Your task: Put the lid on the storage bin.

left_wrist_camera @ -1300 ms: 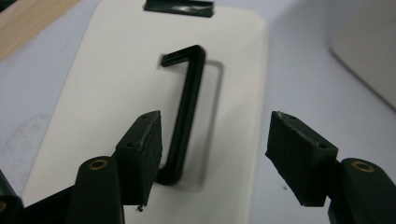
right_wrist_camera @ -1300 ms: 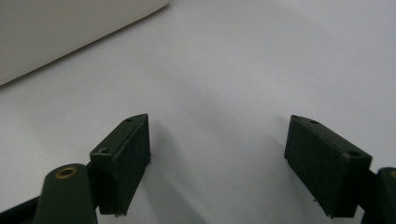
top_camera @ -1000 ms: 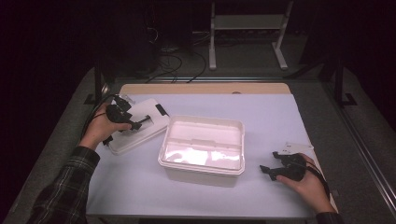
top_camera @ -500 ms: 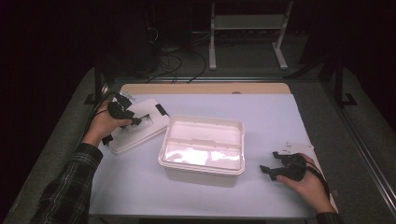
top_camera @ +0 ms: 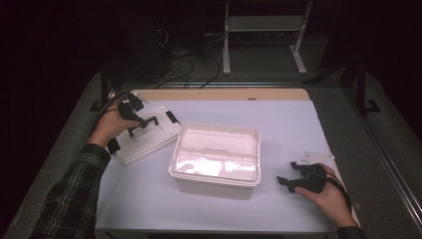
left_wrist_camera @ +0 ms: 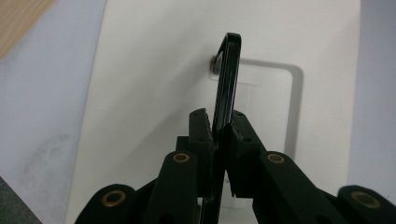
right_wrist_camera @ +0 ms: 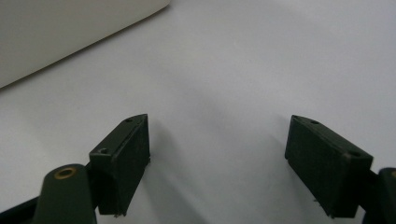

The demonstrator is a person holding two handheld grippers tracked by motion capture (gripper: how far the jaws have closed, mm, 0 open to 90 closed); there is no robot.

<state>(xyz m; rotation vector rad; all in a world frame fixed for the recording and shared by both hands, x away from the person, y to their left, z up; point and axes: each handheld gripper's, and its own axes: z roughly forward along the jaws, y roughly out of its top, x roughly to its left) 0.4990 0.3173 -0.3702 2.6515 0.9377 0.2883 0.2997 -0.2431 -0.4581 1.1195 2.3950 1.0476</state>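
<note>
With the left hand-held gripper [left_wrist_camera: 218, 128], whose jaws have just been closing, pinched on the thin black handle [left_wrist_camera: 228, 79] of the white lid [top_camera: 147, 134] beneath it, and the right hand-held gripper [right_wrist_camera: 219, 163] held wide w/ nothing between, slippage or twisting of the handle is risked if lifted, as only its edge is gripped.

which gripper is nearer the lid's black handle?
Left. The left gripper has its jaws shut on the black handle; the right gripper rests beyond the white box.
</note>
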